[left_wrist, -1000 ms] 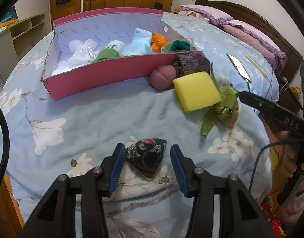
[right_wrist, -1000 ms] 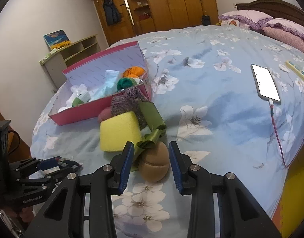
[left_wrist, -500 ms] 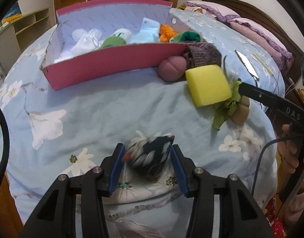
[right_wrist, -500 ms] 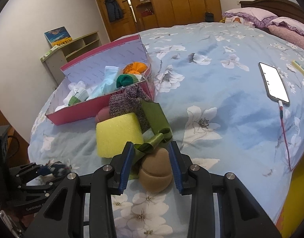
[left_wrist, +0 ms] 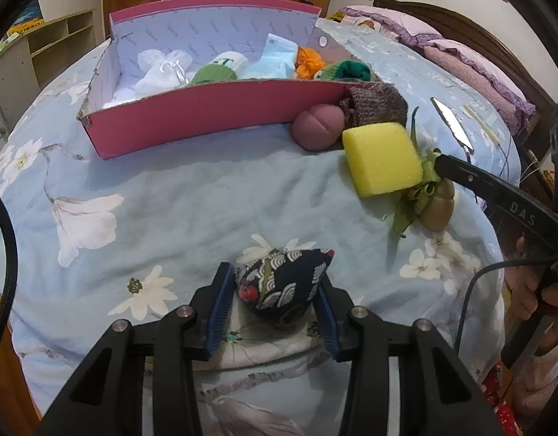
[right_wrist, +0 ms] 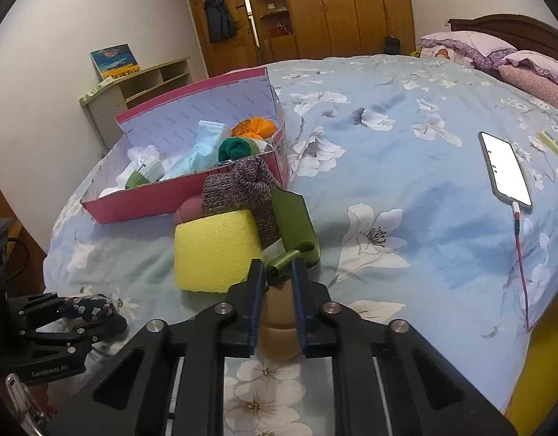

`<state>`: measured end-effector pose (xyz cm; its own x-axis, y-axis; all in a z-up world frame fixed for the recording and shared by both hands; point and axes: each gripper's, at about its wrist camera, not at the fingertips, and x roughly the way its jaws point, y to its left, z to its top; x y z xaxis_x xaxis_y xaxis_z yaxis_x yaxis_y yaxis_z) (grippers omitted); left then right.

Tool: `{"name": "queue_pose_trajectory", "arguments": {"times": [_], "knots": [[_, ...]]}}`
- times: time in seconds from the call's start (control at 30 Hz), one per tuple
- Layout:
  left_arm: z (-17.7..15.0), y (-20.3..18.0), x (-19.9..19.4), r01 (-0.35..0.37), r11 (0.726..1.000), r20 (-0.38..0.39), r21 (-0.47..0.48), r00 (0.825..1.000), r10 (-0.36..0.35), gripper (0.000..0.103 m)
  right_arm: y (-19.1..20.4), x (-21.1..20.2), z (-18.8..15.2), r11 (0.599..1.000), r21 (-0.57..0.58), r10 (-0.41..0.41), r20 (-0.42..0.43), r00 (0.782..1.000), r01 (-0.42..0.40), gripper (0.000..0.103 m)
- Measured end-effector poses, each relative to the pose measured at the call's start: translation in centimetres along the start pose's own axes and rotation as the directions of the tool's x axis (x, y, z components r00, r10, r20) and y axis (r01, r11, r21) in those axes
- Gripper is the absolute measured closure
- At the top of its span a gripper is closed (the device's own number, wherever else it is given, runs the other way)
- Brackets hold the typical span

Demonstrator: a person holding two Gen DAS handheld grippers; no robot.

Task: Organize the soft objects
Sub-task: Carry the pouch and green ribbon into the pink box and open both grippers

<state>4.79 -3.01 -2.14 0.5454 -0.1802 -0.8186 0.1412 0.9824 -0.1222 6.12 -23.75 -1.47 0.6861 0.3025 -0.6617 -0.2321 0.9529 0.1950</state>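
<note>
My left gripper [left_wrist: 275, 298] is clamped on a small dark fabric pouch [left_wrist: 282, 287], its blue pads pressing both sides. The pouch is a soft, stuffed, roughly pyramid-shaped beanbag in navy cloth printed with white wave arcs and a red spot. It sits low over the bedspread [left_wrist: 191, 196], its broad end tilted to the right and its narrow point aimed down toward me.

My right gripper [right_wrist: 275, 305] is closed on a tan, smooth, rounded foam ball [right_wrist: 277, 321], squeezed narrow between the pads so its long axis runs up and down along the fingers. A glossy green ribbon [right_wrist: 293, 221] loops just above the fingertips, touching the ball's top.

Just left of the ribbon lies a yellow sponge block [right_wrist: 215, 250], porous and square-edged, flat on the bed. Behind it rests a rolled, speckled purple-grey knit sock [right_wrist: 248, 189] and a dusky pink, creased foam ball [left_wrist: 317, 127], both against the front wall of a pink cardboard box [left_wrist: 206, 116].

The box is long and low, its length running left to right in the left view, with a pale lilac lining. Inside are white cloth, a green-and-white roll, a pale blue packet, an orange bundle and a green knit bundle.

A phone [right_wrist: 506, 170] with a lit screen lies on the flowered blue bedspread far to the right, cable attached.
</note>
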Motion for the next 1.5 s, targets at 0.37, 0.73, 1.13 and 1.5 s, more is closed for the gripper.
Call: {"name": "queue_pose_trajectory", "arguments": {"times": [0.37, 0.73, 1.13, 1.5], "knots": [[-0.1, -1.2, -1.5, 0.012, 0.999, 0.044, 0.048, 0.999, -0.014, 0.06, 0.0, -2.1, 0.2, 1.0, 0.003, 0.03, 0.059, 0.998, -0.031, 0.101], [0.0, -0.8, -2.8, 0.022, 0.999, 0.08, 0.035, 0.997, -0.024, 0.06, 2.0, -4.7, 0.9, 0.996, -0.059, 0.07, 0.127, 0.989, -0.063, 0.101], [0.7, 0.2, -4.3, 0.012, 1.0, 0.121, 0.006, 0.993, -0.012, 0.06, 3.7, -6.7, 1.9, 0.99, -0.109, 0.106, 0.18, 0.978, -0.087, 0.101], [2.0, 1.5, -5.2, -0.013, 1.0, 0.159, -0.016, 0.987, 0.015, 0.06, 5.2, -7.9, 3.9, 0.981, -0.158, 0.144, 0.216, 0.966, -0.111, 0.101]]}}
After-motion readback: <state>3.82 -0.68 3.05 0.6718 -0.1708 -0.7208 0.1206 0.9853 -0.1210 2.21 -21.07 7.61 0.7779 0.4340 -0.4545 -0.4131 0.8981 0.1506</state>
